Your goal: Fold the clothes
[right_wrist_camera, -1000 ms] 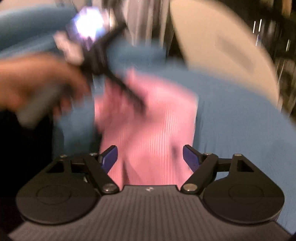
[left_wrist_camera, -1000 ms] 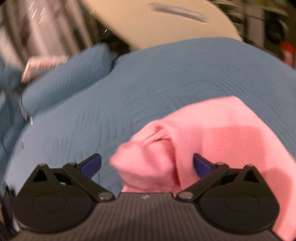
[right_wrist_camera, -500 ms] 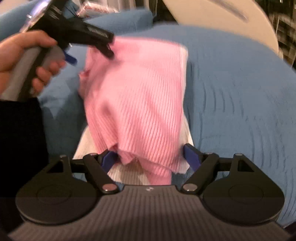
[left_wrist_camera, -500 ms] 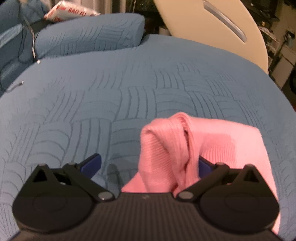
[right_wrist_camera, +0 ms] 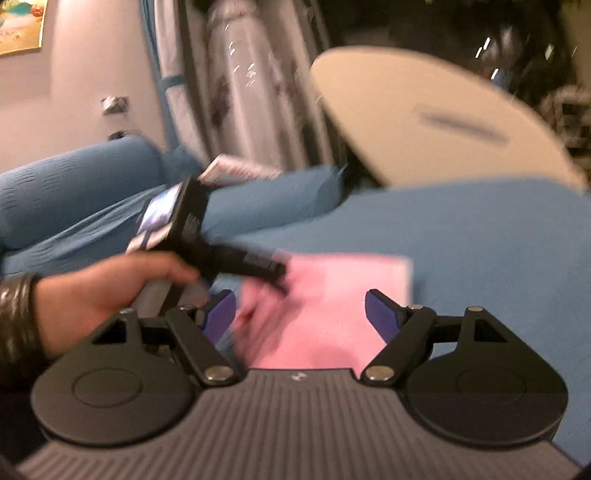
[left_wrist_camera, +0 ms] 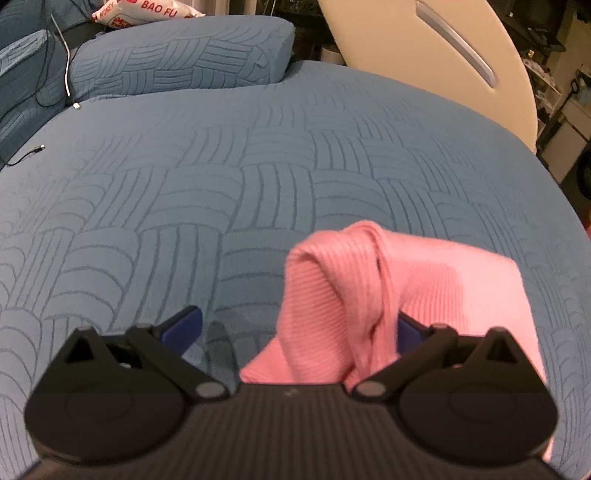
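My left gripper (left_wrist_camera: 291, 325) points steeply down at the blue quilted bedspread (left_wrist_camera: 258, 166). Its jaws stand wide: the blue pad at nine o'clock (left_wrist_camera: 183, 326) is bare, with only bedspread in front of it. The pink ribbed garment (left_wrist_camera: 369, 288) rises in a bunched fold from about six o'clock of the left wrist view and drapes over the other pad at three o'clock, nearly hiding it — the cloth leans on that pad, but nothing pinches it. The rest of the garment spreads flat toward four o'clock on the bedspread.

At ten o'clock a blue pillow (left_wrist_camera: 177, 59) lies at the head of the bed, a white cable (left_wrist_camera: 68, 81) beside it and a white bag with red print (left_wrist_camera: 147, 11) behind. At one o'clock stands a cream footboard panel (left_wrist_camera: 406, 40).

The right wrist view is blurred. At nine o'clock my left hand (right_wrist_camera: 103, 291), a dark sleeve (right_wrist_camera: 16, 325) at the wrist, grips its tool's handle, and the black fingers reach down to the near left edge of the garment. My right gripper (right_wrist_camera: 301, 314) points close to level, its blue pads wide apart and empty — the pink cloth lies flat beyond them on the bedspread, at centre.
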Demonstrator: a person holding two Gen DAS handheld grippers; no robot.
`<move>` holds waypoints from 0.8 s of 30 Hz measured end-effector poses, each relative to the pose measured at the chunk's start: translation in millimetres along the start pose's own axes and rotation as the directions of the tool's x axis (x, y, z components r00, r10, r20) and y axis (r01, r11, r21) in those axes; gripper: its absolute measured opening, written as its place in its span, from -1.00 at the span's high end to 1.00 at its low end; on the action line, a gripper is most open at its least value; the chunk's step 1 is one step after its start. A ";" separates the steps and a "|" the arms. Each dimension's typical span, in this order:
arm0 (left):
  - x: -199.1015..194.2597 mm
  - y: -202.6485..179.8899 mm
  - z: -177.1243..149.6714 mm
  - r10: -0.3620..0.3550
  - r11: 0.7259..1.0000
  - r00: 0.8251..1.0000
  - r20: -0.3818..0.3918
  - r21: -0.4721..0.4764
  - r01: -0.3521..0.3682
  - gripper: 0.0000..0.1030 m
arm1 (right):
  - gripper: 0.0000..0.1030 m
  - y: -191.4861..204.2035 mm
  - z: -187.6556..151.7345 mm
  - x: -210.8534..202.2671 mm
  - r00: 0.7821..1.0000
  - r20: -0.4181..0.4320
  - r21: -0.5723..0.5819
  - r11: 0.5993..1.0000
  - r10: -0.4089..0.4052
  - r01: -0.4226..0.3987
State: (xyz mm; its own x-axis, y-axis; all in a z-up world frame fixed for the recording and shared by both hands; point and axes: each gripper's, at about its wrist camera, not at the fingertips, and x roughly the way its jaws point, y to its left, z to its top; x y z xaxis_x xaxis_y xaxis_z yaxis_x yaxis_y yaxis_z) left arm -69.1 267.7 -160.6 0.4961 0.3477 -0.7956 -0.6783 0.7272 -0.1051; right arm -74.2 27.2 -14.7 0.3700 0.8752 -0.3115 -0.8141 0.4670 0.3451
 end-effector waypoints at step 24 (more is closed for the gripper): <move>-46.1 3.0 0.0 0.006 0.999 0.986 0.167 0.037 -0.012 -1.00 | -0.59 4.6 -35.4 24.3 0.931 -0.363 0.075 0.997 0.034 -0.007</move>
State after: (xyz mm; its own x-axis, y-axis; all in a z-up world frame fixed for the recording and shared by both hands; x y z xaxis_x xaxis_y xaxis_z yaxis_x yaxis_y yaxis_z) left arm -94.0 253.8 -124.3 0.5756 0.4459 -0.6855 -0.6640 0.7441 -0.0736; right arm -84.9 46.2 -52.0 0.1547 0.7851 -0.5997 -0.7811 0.4689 0.4124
